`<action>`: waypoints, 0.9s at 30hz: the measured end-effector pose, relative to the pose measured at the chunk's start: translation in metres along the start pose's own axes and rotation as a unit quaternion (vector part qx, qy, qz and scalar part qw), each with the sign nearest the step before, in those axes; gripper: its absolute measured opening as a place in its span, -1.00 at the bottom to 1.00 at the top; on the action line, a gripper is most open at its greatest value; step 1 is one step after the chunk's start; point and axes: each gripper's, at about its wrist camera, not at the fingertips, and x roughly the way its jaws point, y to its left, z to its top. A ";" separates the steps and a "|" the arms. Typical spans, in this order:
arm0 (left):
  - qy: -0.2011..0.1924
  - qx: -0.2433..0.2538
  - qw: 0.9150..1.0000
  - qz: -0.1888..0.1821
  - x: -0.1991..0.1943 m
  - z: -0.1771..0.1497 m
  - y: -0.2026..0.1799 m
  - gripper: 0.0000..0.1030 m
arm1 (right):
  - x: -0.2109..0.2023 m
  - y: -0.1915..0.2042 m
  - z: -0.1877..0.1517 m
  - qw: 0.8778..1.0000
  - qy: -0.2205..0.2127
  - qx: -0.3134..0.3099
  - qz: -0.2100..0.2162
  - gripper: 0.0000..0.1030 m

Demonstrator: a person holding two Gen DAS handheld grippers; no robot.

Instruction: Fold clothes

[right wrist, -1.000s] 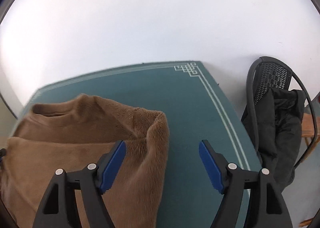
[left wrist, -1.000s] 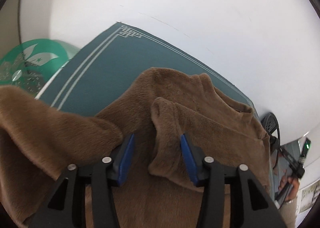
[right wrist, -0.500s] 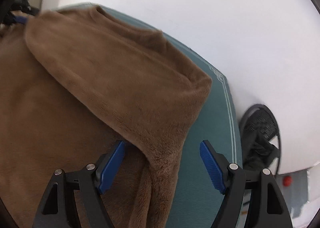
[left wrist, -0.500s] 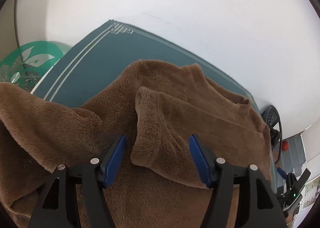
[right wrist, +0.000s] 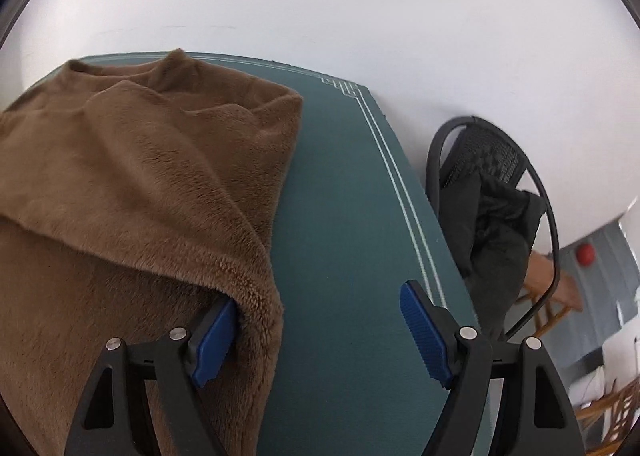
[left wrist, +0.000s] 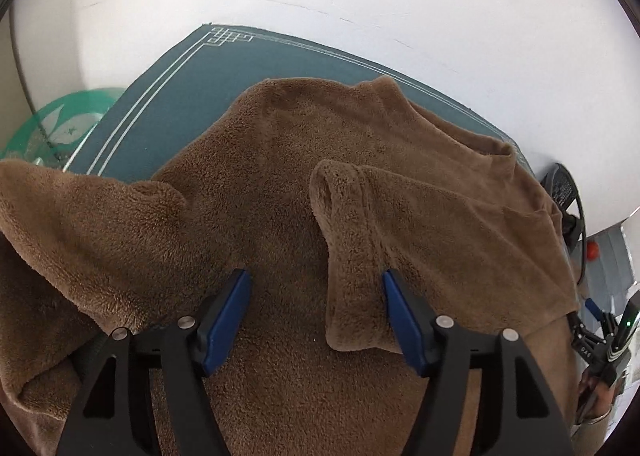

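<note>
A brown fleece sweater (left wrist: 280,184) lies spread on the dark green mat (left wrist: 172,88), its collar toward the wall. One sleeve (left wrist: 380,240) is folded across the body. My left gripper (left wrist: 316,316) hovers open over the body, the sleeve's cuff end between its blue pads and touching neither. In the right wrist view the same sweater (right wrist: 132,184) fills the left half, its folded edge draped over the left blue pad. My right gripper (right wrist: 316,330) is open, straddling the sweater's right edge and bare mat (right wrist: 344,216).
A green plastic basin (left wrist: 60,128) sits off the mat's far left corner. A black mesh chair (right wrist: 492,184) with a dark jacket stands right of the table against the white wall. The other gripper and a hand (left wrist: 600,376) show at the left view's lower right edge.
The left gripper has opened wider and let the folded sleeve lie on the body. The right gripper swung over the sweater, then came back to its right edge, still open.
</note>
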 end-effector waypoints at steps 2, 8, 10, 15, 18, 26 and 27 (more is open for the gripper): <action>0.003 -0.013 1.000 -0.013 -0.001 0.000 0.005 0.40 | -0.011 -0.008 0.002 0.999 -0.008 0.011 0.029 0.54; 0.005 -0.031 0.999 -0.032 -0.001 0.006 0.006 0.40 | -0.043 -0.050 0.026 0.984 -0.047 0.104 0.135 0.58; 0.005 -0.027 0.999 -0.030 0.002 0.009 0.000 0.40 | -0.035 -0.051 0.044 0.982 -0.040 0.119 0.139 0.58; 0.011 -0.022 0.999 -0.035 0.015 0.013 -0.010 0.46 | 0.011 -0.041 0.089 0.981 -0.006 0.131 0.145 0.58; 0.009 -0.027 0.998 -0.048 0.018 0.016 -0.010 0.51 | 0.057 -0.031 0.105 0.977 0.023 0.137 0.160 0.58; 0.006 -0.019 0.994 -0.103 0.031 0.027 -0.017 -0.59 | 0.101 -0.013 0.109 0.973 0.046 0.131 0.182 -0.63; 0.001 -0.015 0.996 -0.091 0.028 0.026 -0.016 -0.67 | 0.098 -0.013 0.110 0.977 0.039 0.127 0.164 -0.67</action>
